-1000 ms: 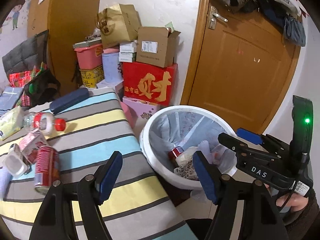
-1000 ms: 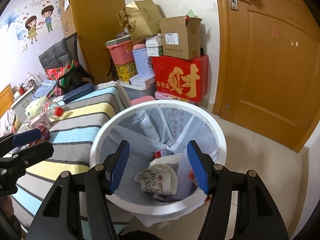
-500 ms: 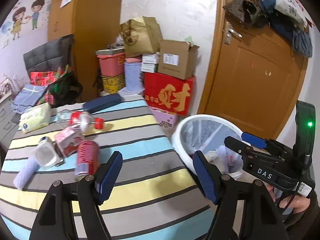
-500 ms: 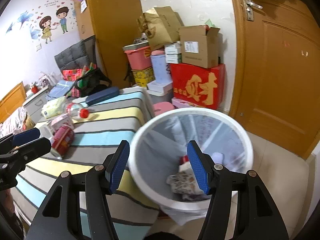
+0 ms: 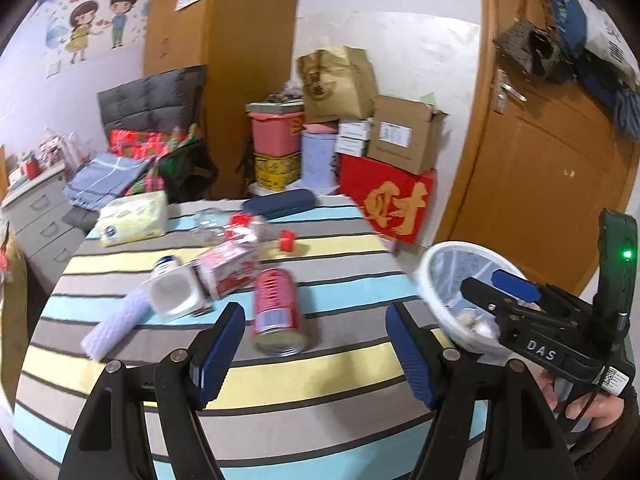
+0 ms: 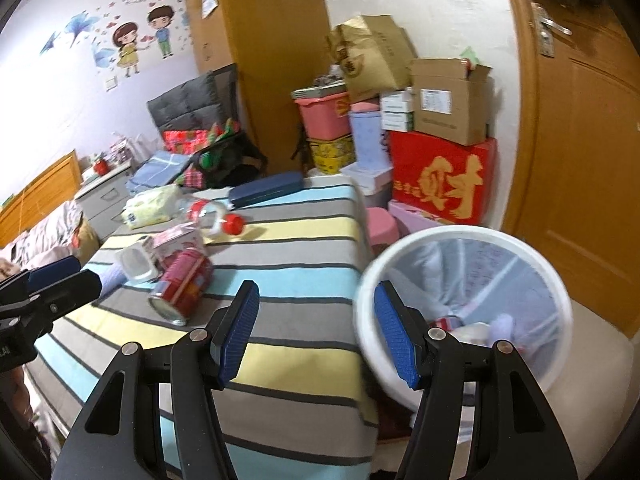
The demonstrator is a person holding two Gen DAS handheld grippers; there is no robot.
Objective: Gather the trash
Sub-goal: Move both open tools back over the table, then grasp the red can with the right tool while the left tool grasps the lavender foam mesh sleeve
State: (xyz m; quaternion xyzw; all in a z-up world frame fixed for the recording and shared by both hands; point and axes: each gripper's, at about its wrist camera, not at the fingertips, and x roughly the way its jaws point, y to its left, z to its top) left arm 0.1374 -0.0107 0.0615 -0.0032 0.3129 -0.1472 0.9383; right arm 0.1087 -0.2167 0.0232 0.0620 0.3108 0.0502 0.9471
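Note:
On the striped table (image 5: 328,376) lies a red can (image 5: 277,309) on its side, with a pink carton (image 5: 228,266), a white cup (image 5: 173,291), a white foam roll (image 5: 117,326) and a clear bottle with a red cap (image 5: 256,232) behind it. My left gripper (image 5: 316,350) hovers open just short of the can, nothing between its fingers. My right gripper (image 6: 316,334) is open and empty over the table's edge, beside the white bin (image 6: 420,256), which holds trash. The can (image 6: 182,286) lies to its left.
A yellow tissue pack (image 5: 134,220) and a dark blue case (image 5: 280,203) lie at the table's far side. Stacked boxes, a red gift box (image 6: 440,180) and a wooden door (image 6: 580,160) stand behind the bin. A pink stool (image 6: 382,226) sits between table and bin.
Both grippers have swung left, away from the bin and toward the table. The can and other litter now sit in the middle of the left wrist view. Both jaws keep the same width.

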